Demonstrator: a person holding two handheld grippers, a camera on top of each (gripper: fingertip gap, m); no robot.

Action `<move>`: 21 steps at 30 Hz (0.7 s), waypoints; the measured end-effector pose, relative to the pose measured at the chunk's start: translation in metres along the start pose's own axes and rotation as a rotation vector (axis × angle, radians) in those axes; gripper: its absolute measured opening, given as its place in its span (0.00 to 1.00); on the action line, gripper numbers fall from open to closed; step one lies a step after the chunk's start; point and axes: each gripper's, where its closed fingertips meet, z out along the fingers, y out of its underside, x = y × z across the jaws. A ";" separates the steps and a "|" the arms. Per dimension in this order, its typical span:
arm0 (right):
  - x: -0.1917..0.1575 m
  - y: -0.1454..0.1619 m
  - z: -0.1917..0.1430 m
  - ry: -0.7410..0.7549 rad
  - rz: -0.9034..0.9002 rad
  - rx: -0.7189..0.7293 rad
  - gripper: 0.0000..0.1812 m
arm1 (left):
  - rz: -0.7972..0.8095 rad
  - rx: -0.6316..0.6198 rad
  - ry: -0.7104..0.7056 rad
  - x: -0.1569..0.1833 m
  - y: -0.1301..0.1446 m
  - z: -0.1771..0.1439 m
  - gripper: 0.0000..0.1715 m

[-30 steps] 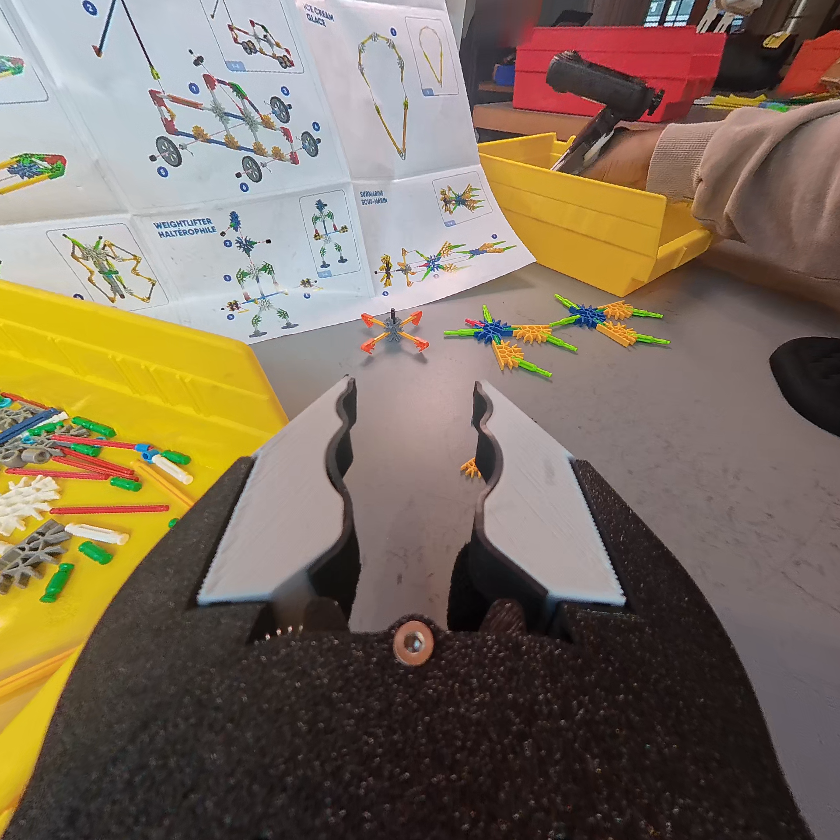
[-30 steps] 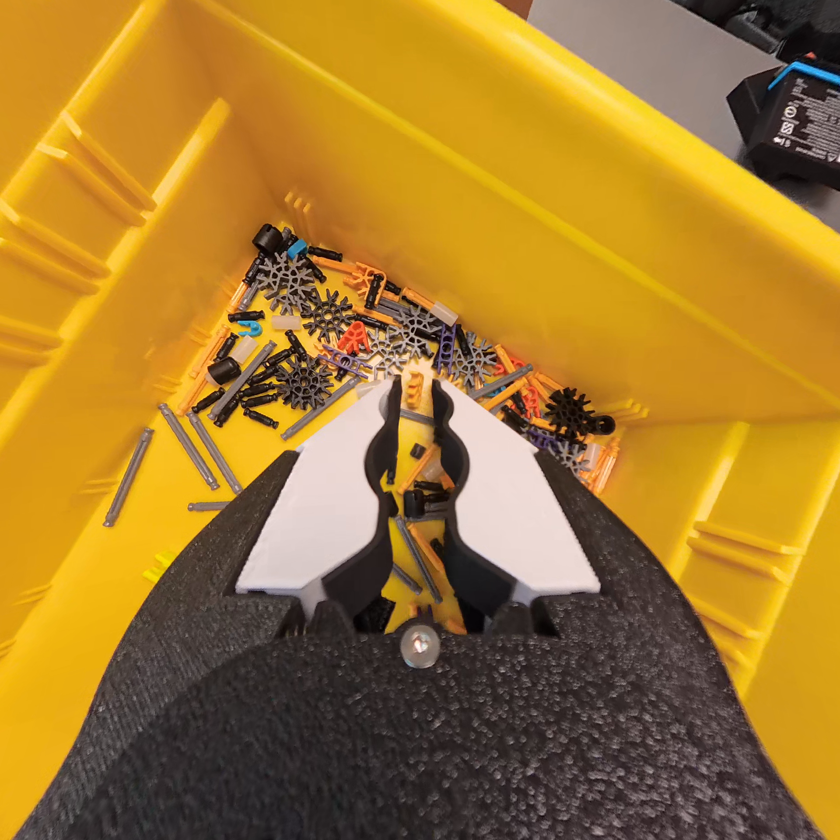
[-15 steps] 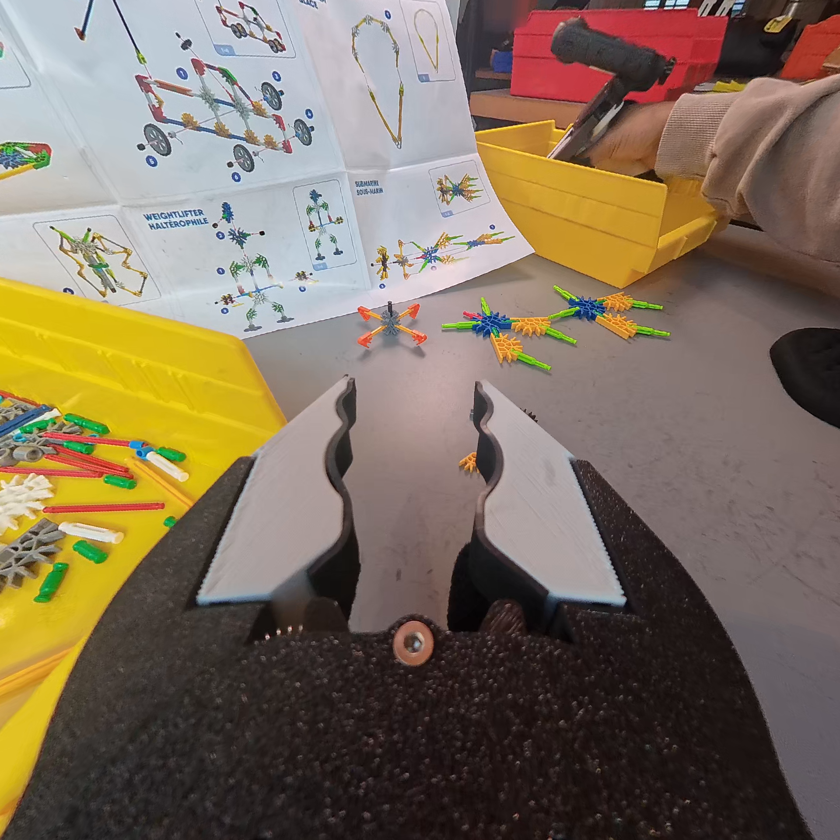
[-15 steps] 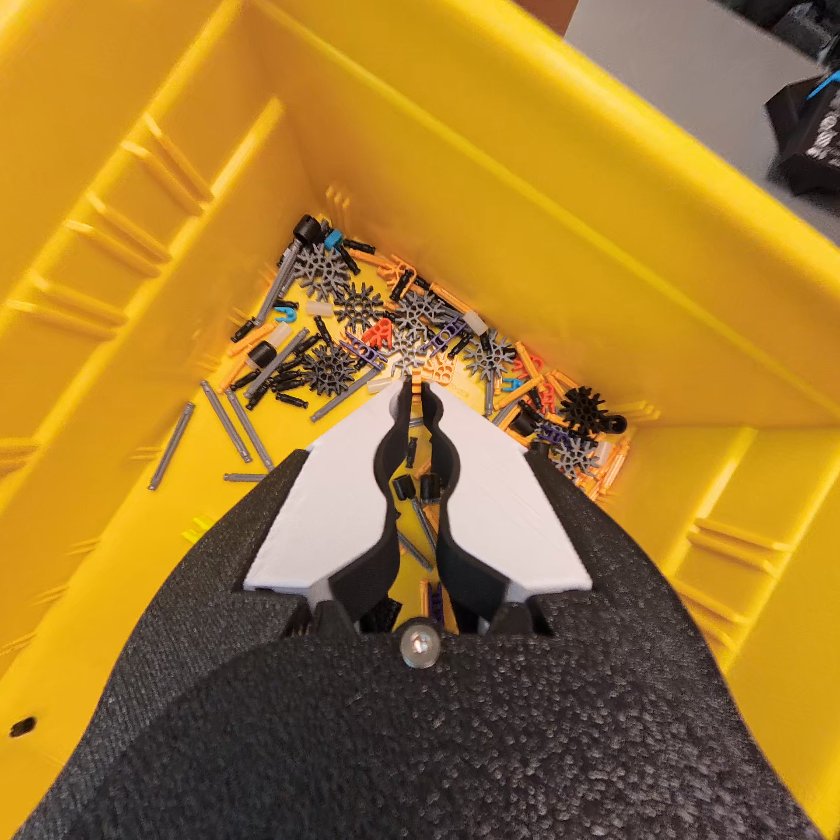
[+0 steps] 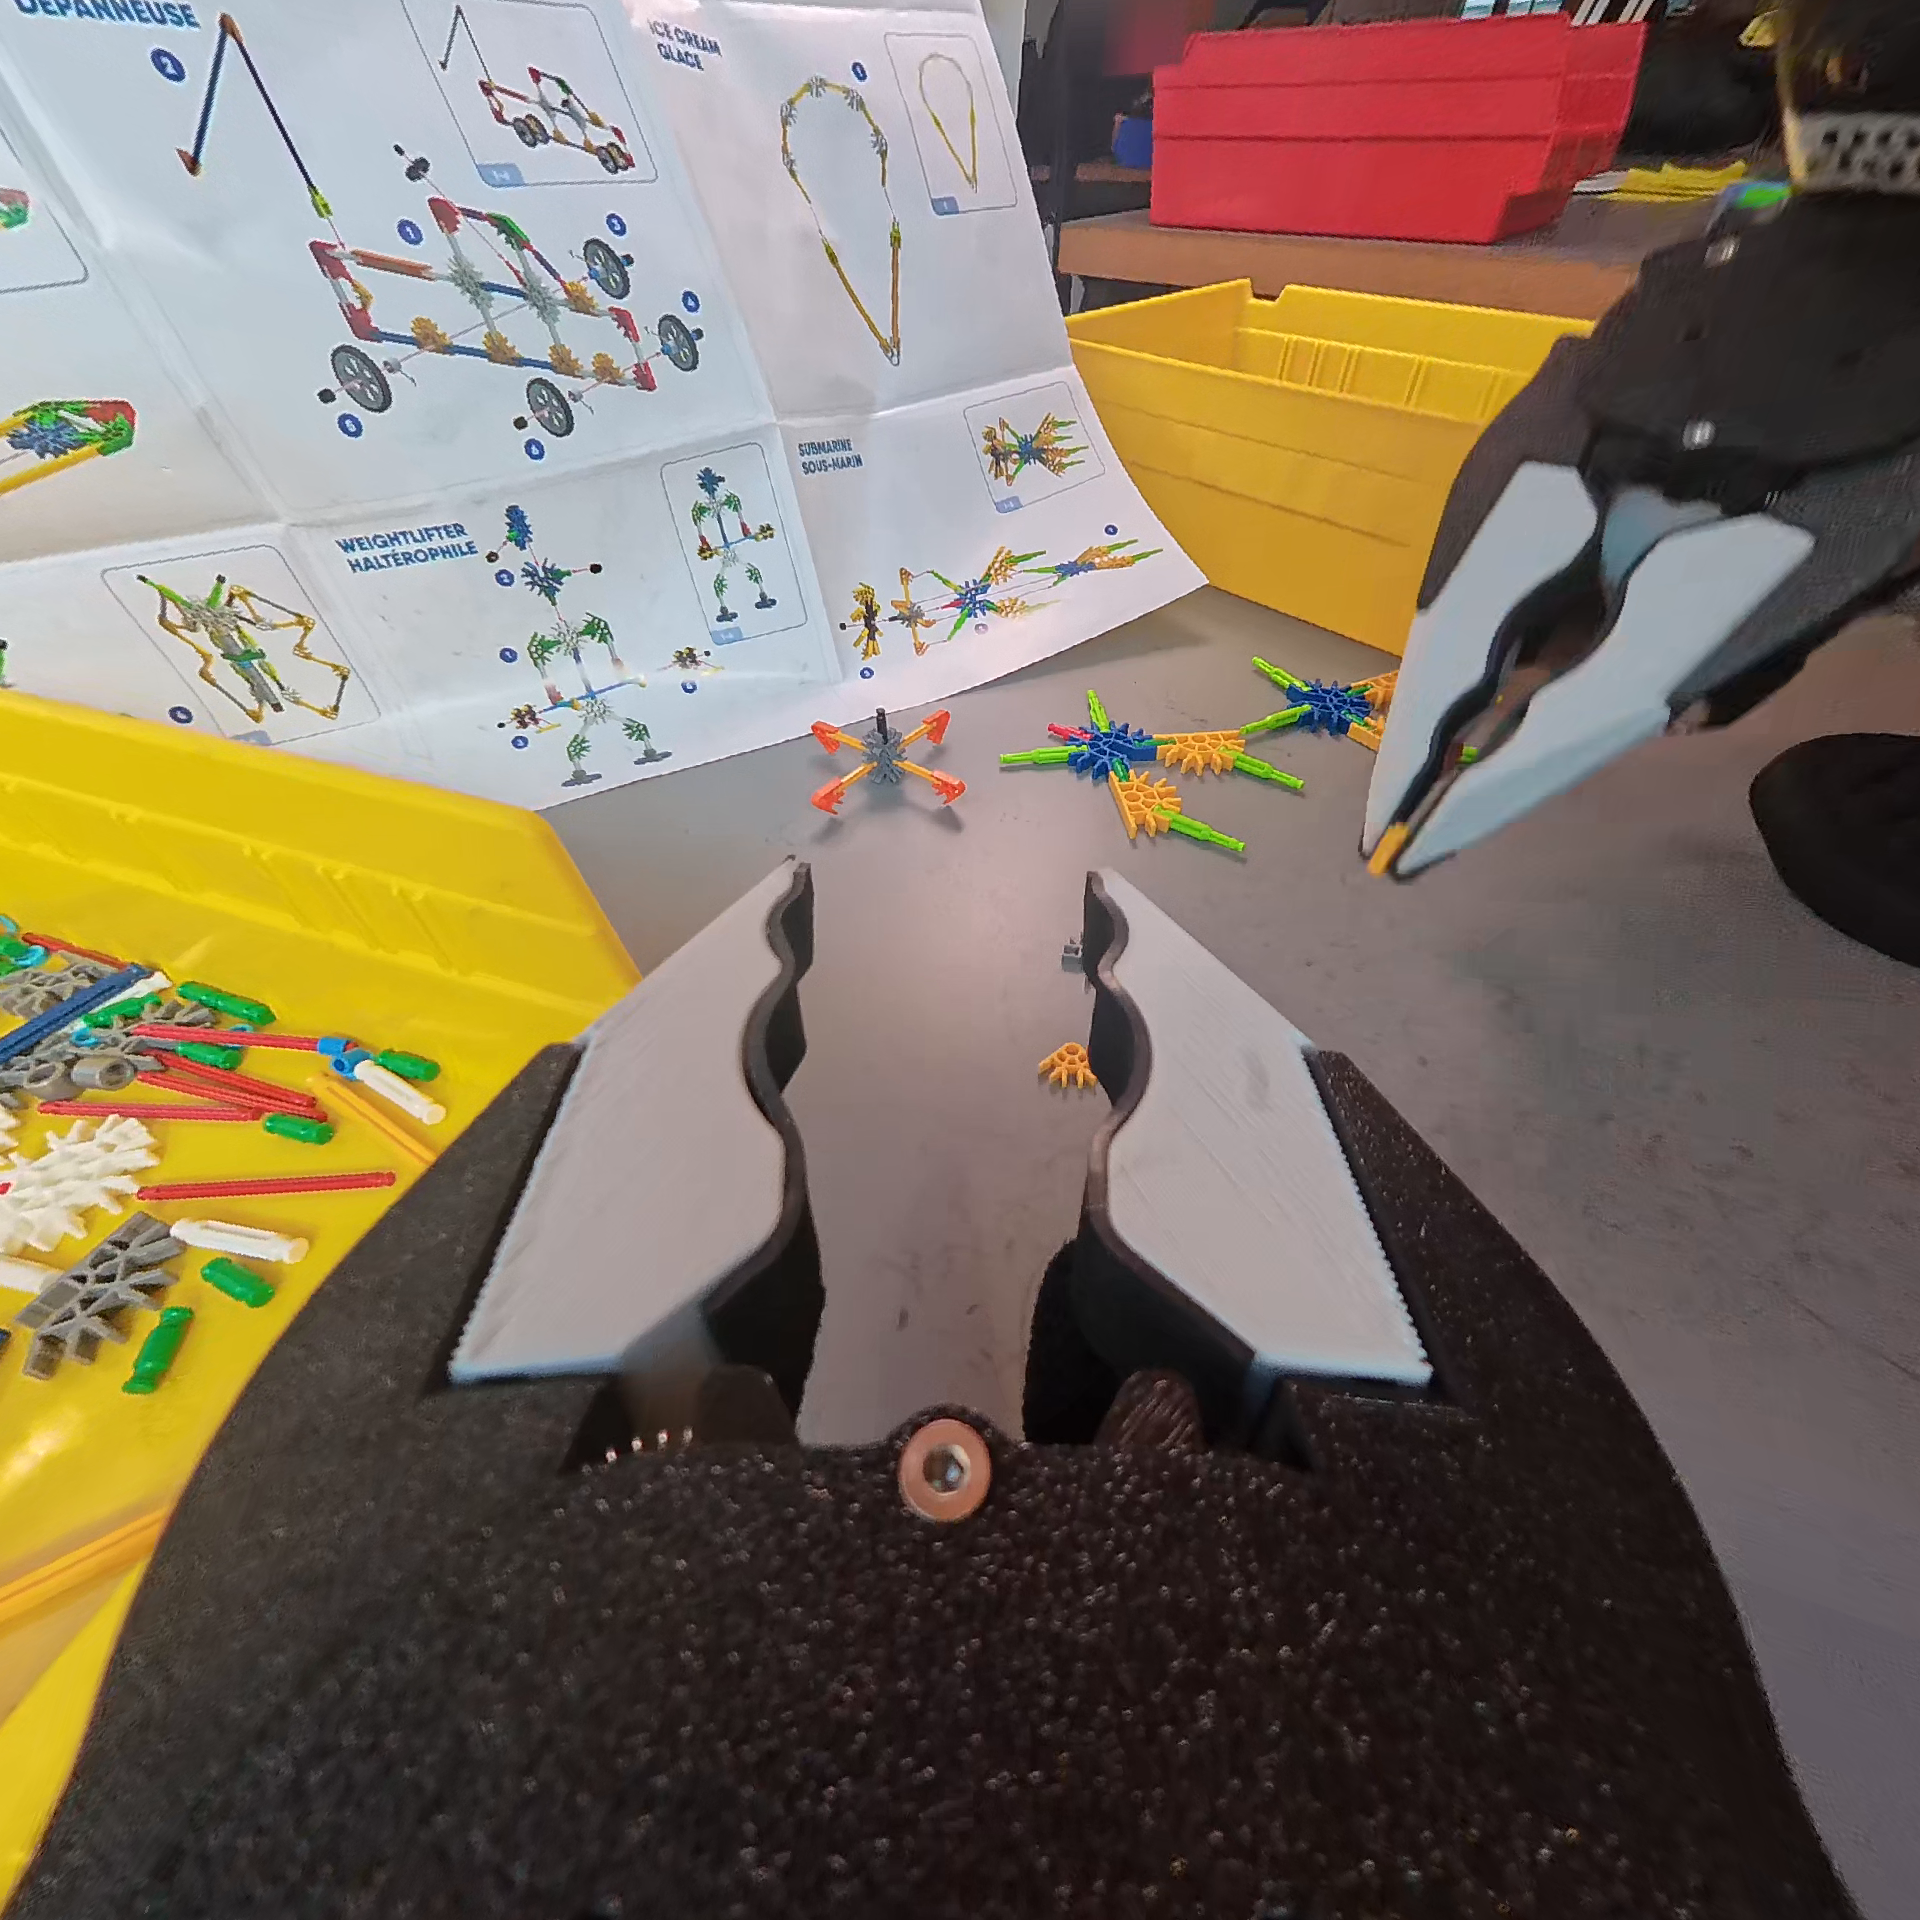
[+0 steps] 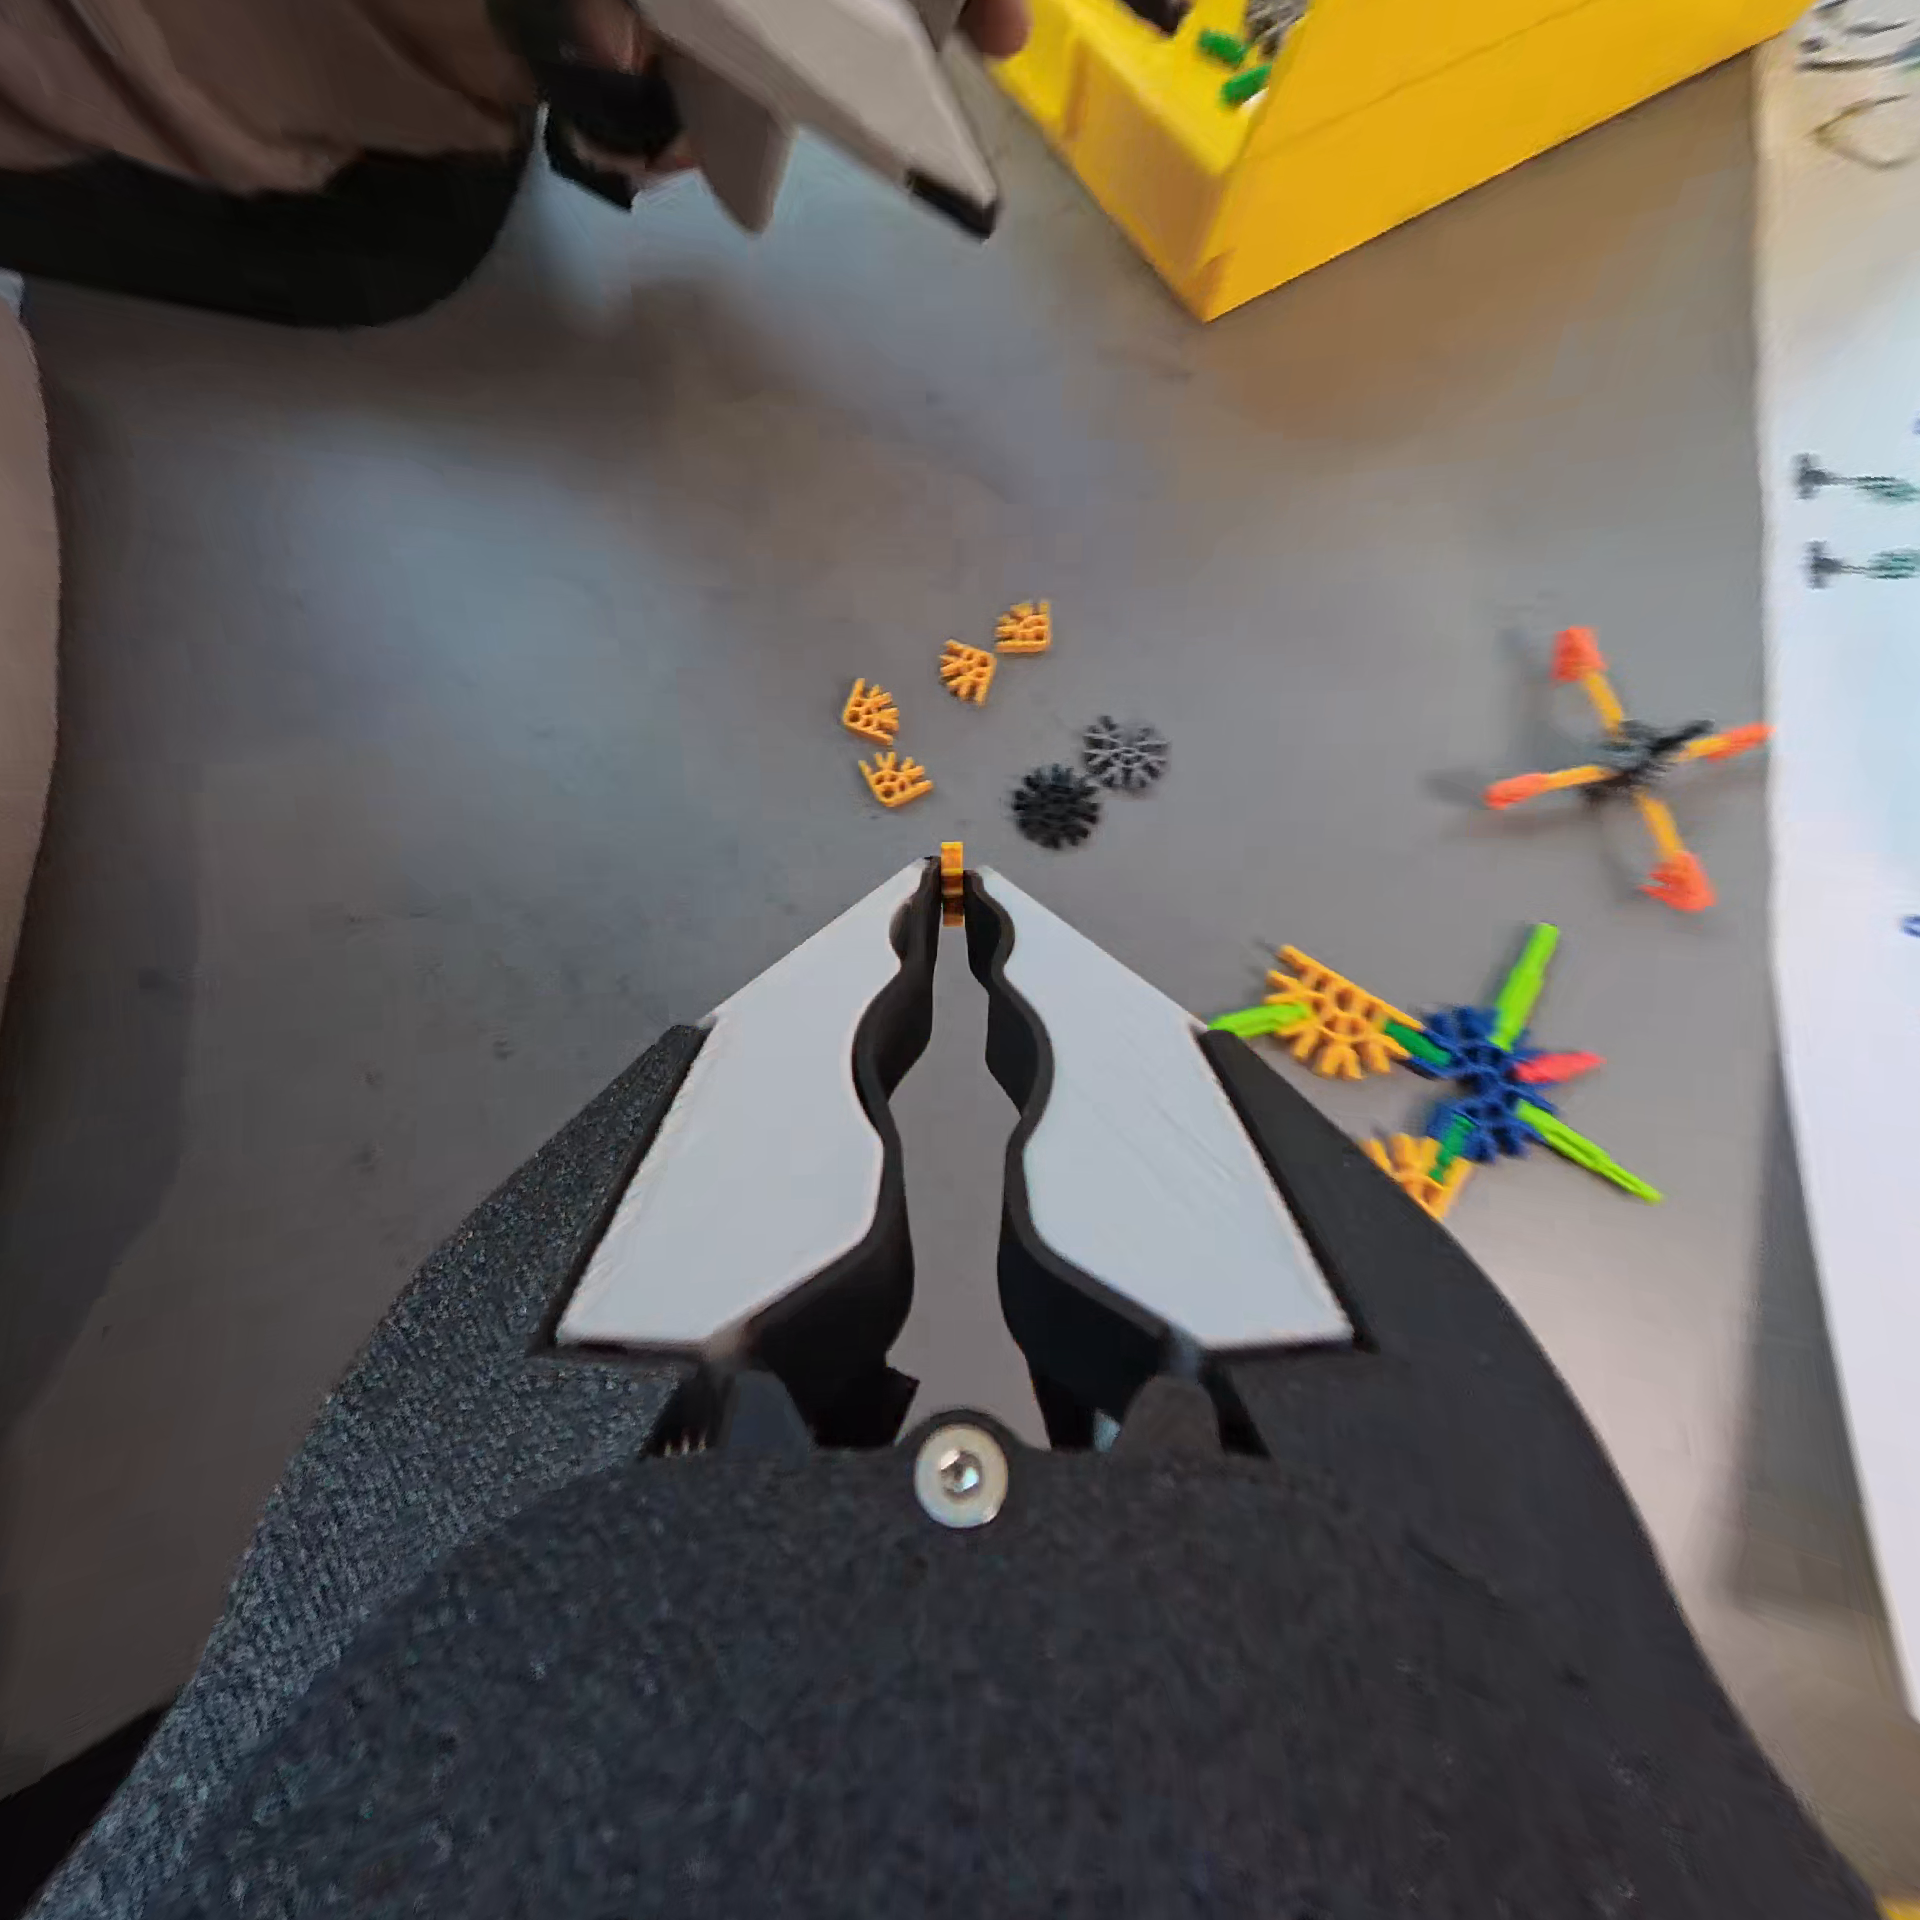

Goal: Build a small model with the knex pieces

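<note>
A small orange connector piece (image 6: 952, 883) is pinched at the tips of the right claw (image 6: 951, 878), closed on it above the grey counter (image 6: 520, 727), near loose orange connectors (image 6: 894, 779) and two dark gear pieces (image 6: 1056, 806). The left claw (image 5: 943, 904) hangs wide apart, holding nothing, beside a yellow bin (image 5: 312, 862).

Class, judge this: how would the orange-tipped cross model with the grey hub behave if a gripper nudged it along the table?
The cross model looks light, thin plastic, so it would probably slide or spin. It rests on splayed tips, so likely tips little. Its push-fit rods might pop loose.
</note>
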 end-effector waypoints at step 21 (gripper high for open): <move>0.246 0.067 -0.216 0.825 0.416 0.092 0.09 | 0.025 -0.005 0.016 0.008 -0.001 0.000 0.30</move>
